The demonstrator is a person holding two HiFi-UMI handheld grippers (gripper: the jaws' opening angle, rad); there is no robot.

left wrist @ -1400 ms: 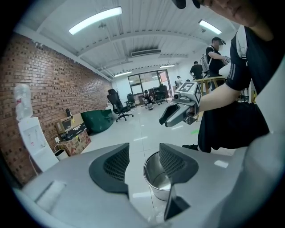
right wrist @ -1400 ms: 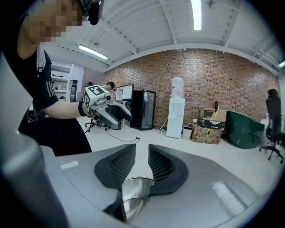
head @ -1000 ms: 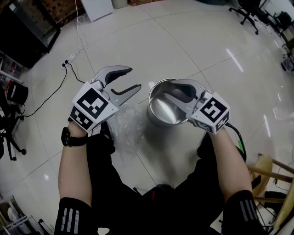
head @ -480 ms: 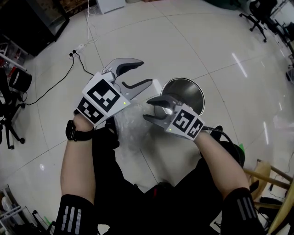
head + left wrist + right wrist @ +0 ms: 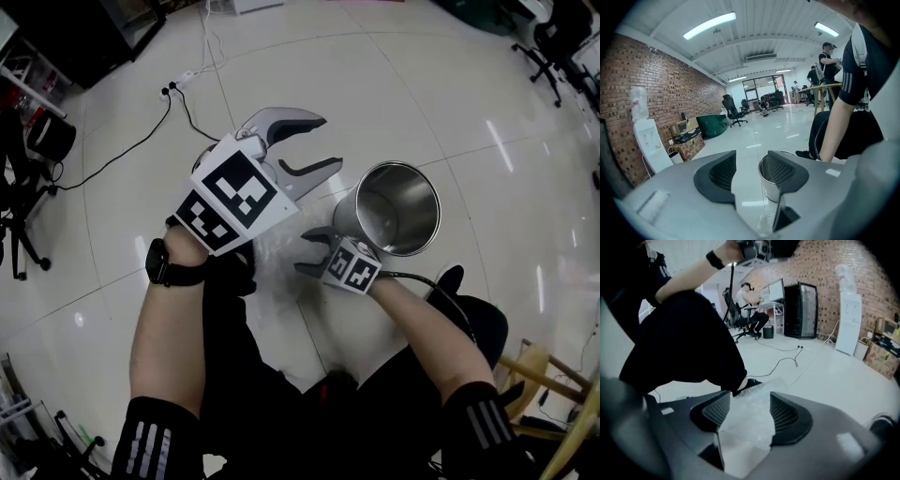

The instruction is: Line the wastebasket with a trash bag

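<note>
we are at the pickup step: our right gripper [image 5: 302, 251] hangs over the crumpled trash bag [image 5: 749, 427] on the floor [image 5: 422, 84], at 9 o'clock from the wastebasket [image 5: 389, 208], fingers opening around it, not yet pinching; left gripper [image 5: 319, 142] fingers spread, empty; next we'd close on plastic and lift

head view: high, steeply down, wastebasket [image 5: 394, 211] at 2 o'clock | left gripper view: low, near, shares wastebasket [image 5: 764, 183] | right gripper view: low, trash bag [image 5: 745, 427] close

You've got glossy white tile floor [image 5: 422, 84]: steel wastebasket [image 5: 349, 217] upright, crumpled clear trash bag [image 5: 279, 251] just beside it, power strip [image 5: 187, 77] and cable [image 5: 122, 155] well apart.
</note>
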